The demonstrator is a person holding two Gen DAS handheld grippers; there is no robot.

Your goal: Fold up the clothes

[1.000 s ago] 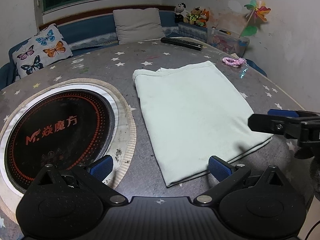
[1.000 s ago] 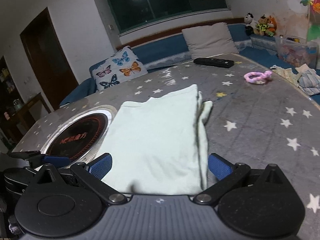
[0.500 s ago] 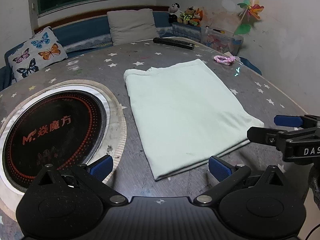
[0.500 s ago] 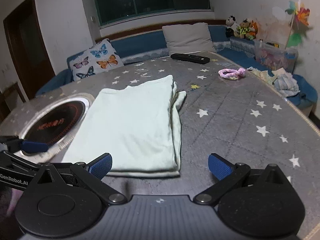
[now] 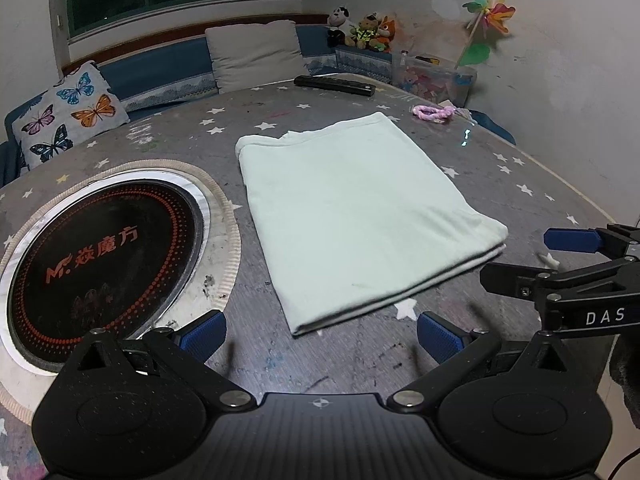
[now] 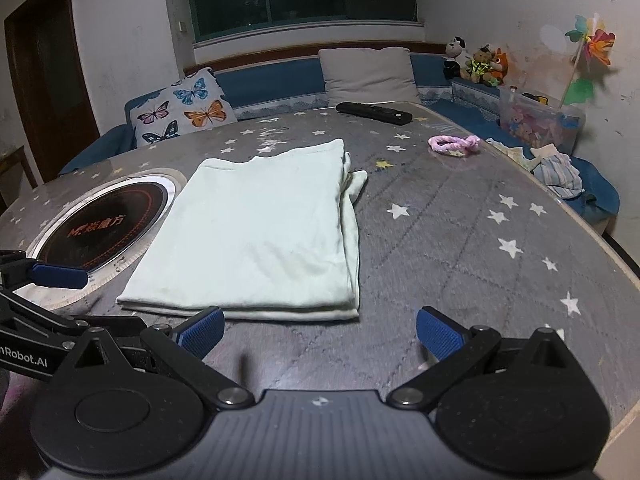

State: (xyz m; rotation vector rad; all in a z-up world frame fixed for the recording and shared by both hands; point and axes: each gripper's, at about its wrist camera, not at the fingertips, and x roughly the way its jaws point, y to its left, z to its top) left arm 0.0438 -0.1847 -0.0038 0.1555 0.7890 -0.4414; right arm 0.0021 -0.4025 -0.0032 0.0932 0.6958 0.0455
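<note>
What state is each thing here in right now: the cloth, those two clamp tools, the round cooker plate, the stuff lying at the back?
Pale green garment: folded flat, layers stacked.
Left gripper: jaws open, empty.
Right gripper: jaws open, empty.
Induction cooktop: set into table, no pot.
Remote control: lying flat.
Pink hair tie: lying loose.

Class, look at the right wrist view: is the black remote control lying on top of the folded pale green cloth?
No, the remote control lies on the bare star-patterned table, well beyond the far edge of the folded cloth.
</note>
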